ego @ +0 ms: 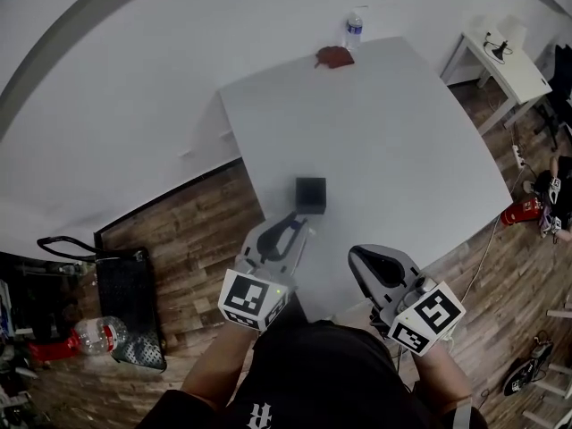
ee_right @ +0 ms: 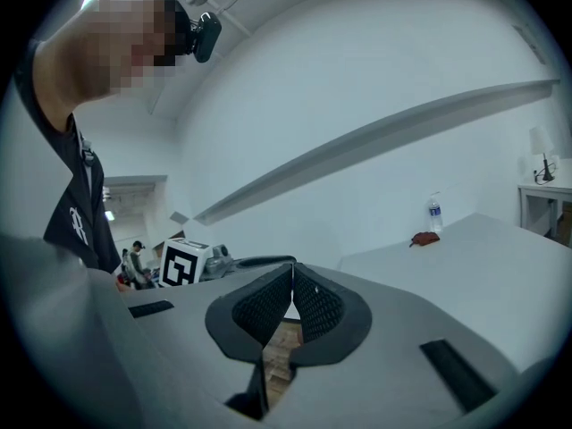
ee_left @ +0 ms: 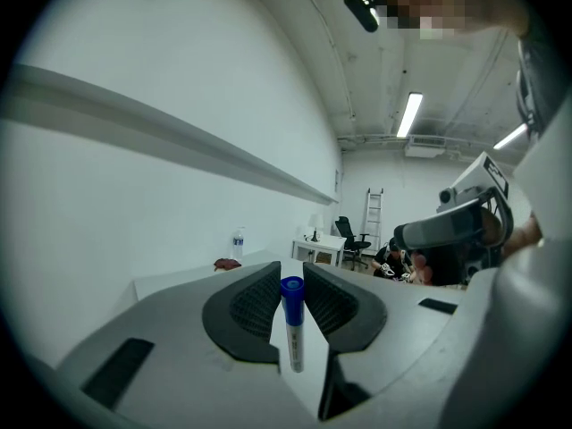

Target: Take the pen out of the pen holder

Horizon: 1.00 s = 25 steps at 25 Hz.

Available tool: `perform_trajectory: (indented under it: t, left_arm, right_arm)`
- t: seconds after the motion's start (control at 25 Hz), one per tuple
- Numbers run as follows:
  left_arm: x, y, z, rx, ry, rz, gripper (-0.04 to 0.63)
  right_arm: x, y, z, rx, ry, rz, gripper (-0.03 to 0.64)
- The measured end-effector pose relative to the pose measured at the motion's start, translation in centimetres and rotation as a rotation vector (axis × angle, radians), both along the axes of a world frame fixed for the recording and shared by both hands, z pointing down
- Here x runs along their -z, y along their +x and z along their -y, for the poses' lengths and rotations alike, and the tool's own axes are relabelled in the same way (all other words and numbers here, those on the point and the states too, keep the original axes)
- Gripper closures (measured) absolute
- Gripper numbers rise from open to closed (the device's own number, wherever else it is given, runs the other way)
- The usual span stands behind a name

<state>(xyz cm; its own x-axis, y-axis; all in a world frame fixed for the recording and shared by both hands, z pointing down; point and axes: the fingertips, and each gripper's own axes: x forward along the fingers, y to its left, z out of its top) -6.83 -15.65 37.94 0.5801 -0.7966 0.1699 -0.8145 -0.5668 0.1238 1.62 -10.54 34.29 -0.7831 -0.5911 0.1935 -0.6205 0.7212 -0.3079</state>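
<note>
Pen [ee_left: 292, 333] (blue-capped) in left hand-held gripper [ee_left: 290, 272]

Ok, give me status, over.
Left gripper shut on blue-capped white pen. Right gripper shut, empty. Pen out of black square pen holder. Clear bottle far off, no obstruction.

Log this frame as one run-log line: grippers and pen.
left gripper: shut on pen | right gripper: shut, empty | pen holder: on table, pen out
</note>
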Motion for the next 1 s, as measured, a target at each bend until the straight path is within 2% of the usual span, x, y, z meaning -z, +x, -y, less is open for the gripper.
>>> perform_trajectory:
  t: [0.56,1.0]
  left_arm:
    - [7.4,-0.2,-6.3,0.006,0.084,-0.036,0.515]
    - [8.7,-1.3,-6.8,0.03,0.101,-0.062,0.515]
  right_arm:
    - [1.7,-0.9,-1.7,0.065,0.082,-0.009,0.601]
    - [2.4,-1.3,-2.1,0.071,0.115,-0.036,0.603]
